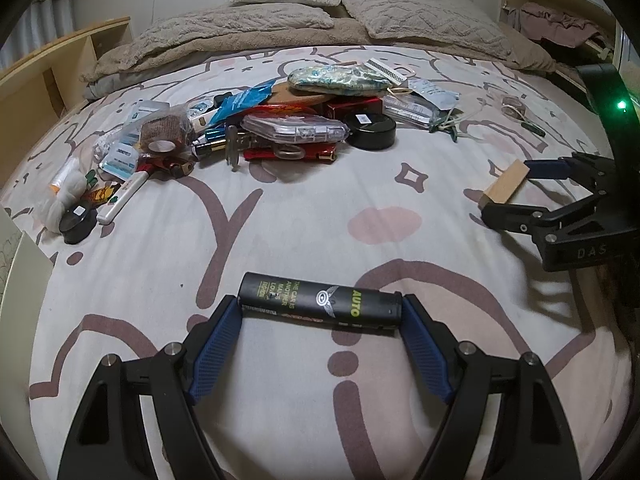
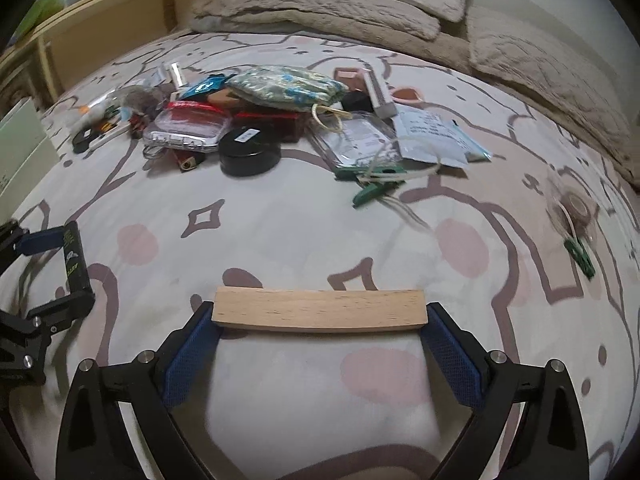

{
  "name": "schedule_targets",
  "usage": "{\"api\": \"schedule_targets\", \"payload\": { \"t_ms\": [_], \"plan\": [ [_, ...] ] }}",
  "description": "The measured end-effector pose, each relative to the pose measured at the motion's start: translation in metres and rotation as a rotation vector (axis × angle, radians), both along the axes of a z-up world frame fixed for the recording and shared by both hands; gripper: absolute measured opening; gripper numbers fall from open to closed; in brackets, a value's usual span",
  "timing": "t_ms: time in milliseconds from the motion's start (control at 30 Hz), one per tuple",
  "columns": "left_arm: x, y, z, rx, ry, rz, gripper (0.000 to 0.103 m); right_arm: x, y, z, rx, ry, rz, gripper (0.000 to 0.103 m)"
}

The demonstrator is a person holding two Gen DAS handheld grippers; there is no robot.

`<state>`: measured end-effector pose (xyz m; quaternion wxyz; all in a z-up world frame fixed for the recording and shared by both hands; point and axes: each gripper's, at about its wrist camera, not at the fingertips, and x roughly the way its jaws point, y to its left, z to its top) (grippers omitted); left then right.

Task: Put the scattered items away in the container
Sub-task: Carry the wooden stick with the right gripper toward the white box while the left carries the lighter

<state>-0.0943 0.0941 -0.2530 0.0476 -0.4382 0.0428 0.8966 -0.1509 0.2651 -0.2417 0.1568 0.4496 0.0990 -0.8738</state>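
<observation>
My left gripper (image 1: 322, 314) is shut on a black oblong case (image 1: 320, 304) with yellow-green "AUTO" lettering. Its blue pads (image 1: 218, 344) press on the two ends, just above the bedsheet. From the right wrist view the same case (image 2: 74, 260) shows at the far left in the left gripper (image 2: 60, 270). My right gripper (image 2: 320, 322) is shut on a pale wooden block (image 2: 318, 310), gripped end to end over the sheet. The left wrist view has this block (image 1: 506, 182) at the right edge, in the right gripper (image 1: 512, 192). No container is plainly visible.
A pile of small items lies mid-bed: a black round tin (image 1: 370, 130), a clear plastic case (image 1: 294, 128) and a floral pouch (image 1: 340, 78). Green clips (image 2: 372, 192) and a tape roll (image 2: 576, 204) lie apart. A pale box edge (image 2: 20, 140) stands left, pillows (image 1: 424, 12) behind.
</observation>
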Motion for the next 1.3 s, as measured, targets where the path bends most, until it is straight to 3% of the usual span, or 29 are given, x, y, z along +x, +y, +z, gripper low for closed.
{"api": "schedule_targets", "payload": {
  "t_ms": [367, 633, 1300],
  "plan": [
    [0.003, -0.003, 0.010, 0.033, 0.024, 0.005, 0.080, 0.011, -0.002, 0.009, -0.048, -0.008, -0.091, 0.099],
    [0.006, -0.010, 0.023, 0.065, 0.051, 0.020, 0.080, 0.022, -0.020, 0.019, -0.075, 0.005, -0.088, 0.099],
    [0.022, -0.025, 0.058, 0.111, 0.142, 0.036, 0.080, 0.067, -0.012, 0.061, -0.104, 0.160, -0.172, 0.099]
  ]
}}
